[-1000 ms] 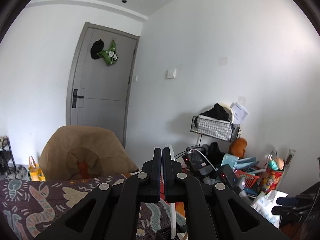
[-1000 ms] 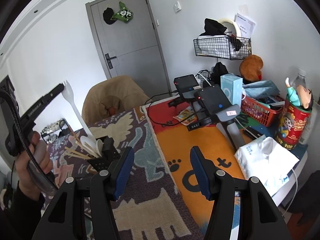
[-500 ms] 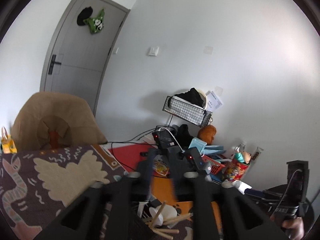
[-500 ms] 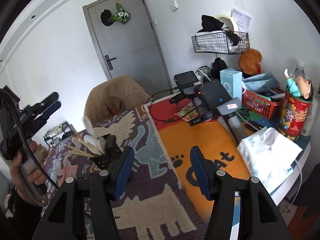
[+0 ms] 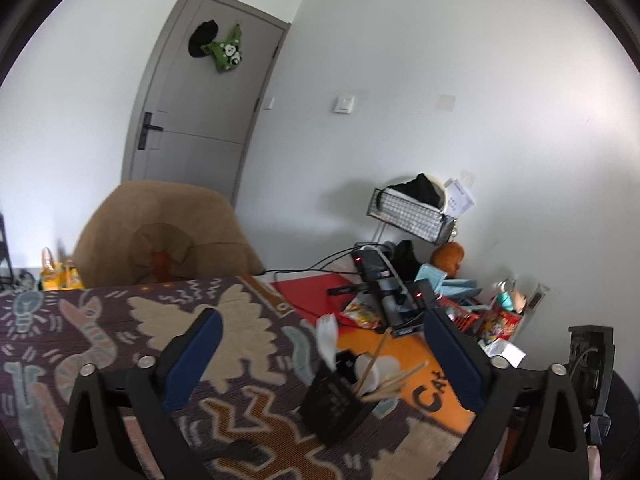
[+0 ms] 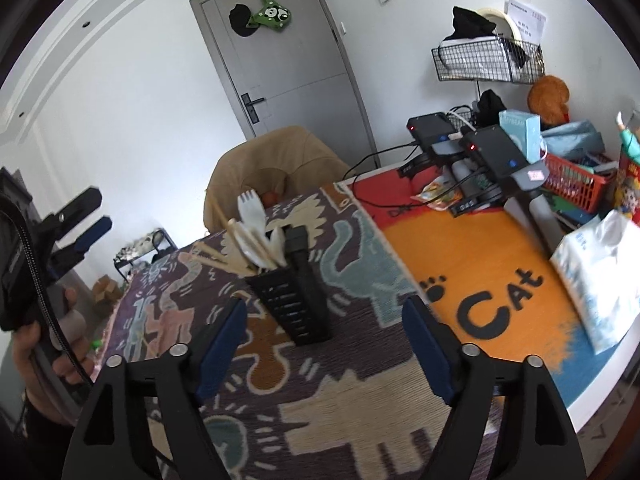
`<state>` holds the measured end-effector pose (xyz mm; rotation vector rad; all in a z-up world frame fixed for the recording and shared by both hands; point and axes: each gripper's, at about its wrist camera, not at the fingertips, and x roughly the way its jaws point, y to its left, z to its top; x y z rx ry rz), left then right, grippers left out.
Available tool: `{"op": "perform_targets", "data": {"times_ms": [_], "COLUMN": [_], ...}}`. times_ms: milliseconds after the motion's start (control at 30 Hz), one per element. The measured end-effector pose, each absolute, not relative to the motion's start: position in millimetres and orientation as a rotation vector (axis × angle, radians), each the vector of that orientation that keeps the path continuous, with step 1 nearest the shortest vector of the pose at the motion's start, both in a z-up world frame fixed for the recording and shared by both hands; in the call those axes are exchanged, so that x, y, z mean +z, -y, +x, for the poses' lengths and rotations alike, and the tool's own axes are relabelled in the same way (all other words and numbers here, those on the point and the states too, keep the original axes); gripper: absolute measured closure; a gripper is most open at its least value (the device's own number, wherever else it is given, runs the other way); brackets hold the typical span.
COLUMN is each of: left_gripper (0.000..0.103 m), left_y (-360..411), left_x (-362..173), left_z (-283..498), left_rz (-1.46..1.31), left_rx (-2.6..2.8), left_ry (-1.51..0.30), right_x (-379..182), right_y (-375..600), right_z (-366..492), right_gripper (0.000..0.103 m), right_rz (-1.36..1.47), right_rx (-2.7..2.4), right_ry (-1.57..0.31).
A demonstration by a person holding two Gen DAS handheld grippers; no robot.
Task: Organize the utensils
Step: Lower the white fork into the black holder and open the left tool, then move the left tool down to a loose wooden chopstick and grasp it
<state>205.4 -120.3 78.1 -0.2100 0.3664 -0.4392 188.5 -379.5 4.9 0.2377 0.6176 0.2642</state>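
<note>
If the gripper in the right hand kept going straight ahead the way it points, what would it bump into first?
Most likely the black utensil holder, which stands dead ahead between the right gripper's opening, empty fingers. Depth is hard to judge through the fisheye, so it might strike the patterned tablecloth first.

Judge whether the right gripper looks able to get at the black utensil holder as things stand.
Probably yes. The right gripper, jaws opening and empty, faces the black utensil holder with only bare patterned cloth between them; the left gripper stands off to the side.

Black slatted utensil holder (image 6: 298, 300); white plastic fork (image 6: 251, 210); pale wooden chopsticks (image 6: 224, 258); purple cloth (image 6: 312, 380) with cartoon animals; orange mat (image 6: 472, 256) lettered "Cat"; blue-padded black fingers (image 6: 426, 344).
</note>
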Motion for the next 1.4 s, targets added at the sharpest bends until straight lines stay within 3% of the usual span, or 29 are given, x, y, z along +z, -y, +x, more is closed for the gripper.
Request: {"op": "perform_targets", "data": {"times_ms": [200,933,1233,1400], "left_gripper": [0.001,0.001,0.030,0.037], "left_y": [100,37,21,25], "left_x": [70,19,-23,-44], "left_z": [194,163,166,166], "left_rz": [-0.190,-0.216,-0.227,-0.198], "left_rx": [-0.388,-0.262,-0.176,-0.160], "left_ry": [-0.406,-0.612,-0.733,-0.792], "right_x": [-3,-35,-54,-66], "right_y": [361,305,297,303], "right_z": [184,178,178,179], "right_gripper": [0.016,0.015,0.015,0.016], "right_rz": [0.221,0.139,0.115,0.130], "right_rx": [0.275,0.395,0.396,0.381], "right_ry": [-0.628,-0.687,-0.729,-0.758]}}
